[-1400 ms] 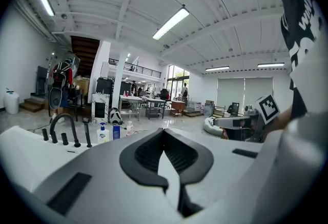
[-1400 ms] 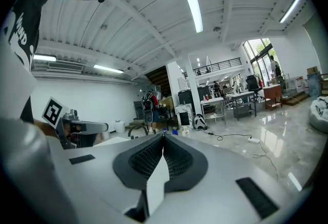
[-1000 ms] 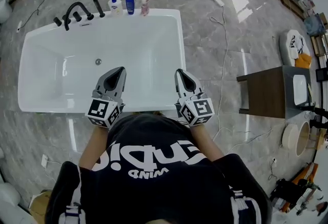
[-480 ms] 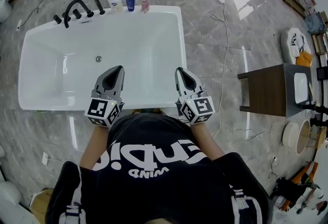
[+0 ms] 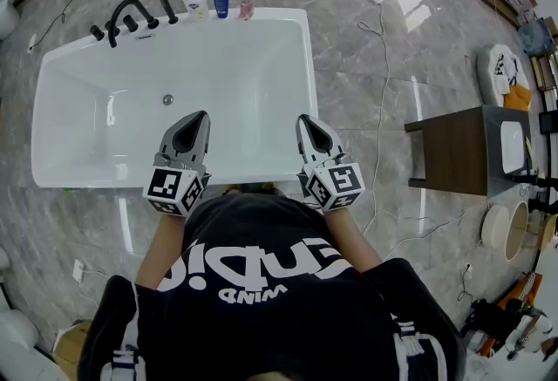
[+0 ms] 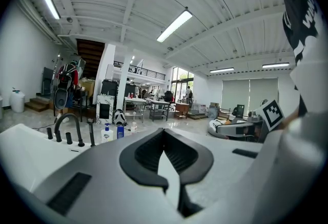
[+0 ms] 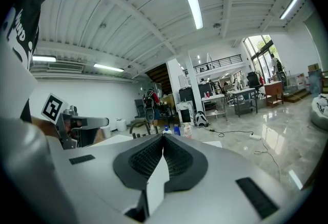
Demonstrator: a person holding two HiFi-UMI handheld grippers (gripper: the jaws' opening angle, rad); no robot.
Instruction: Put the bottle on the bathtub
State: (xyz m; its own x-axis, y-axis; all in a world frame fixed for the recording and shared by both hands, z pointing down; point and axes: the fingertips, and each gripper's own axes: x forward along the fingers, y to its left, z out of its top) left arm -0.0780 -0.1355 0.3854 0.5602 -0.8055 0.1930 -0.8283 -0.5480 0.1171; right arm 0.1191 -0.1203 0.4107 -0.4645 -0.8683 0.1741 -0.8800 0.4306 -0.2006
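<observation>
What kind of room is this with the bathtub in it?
Probably a big workshop or test hall, not a real bathroom. The white bathtub stands alone on a shiny stone floor, a cable trails across it, and work tables sit under long ceiling lights.

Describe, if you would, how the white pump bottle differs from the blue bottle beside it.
The white pump bottle is white with a blue label; the blue bottle is mostly blue. The white pump bottle ends in a pump head; the blue bottle shows none. The white pump bottle stands nearer the black faucet; the blue bottle, beside the pink bottle. Both stand upright on the far rim of the bathtub.
</observation>
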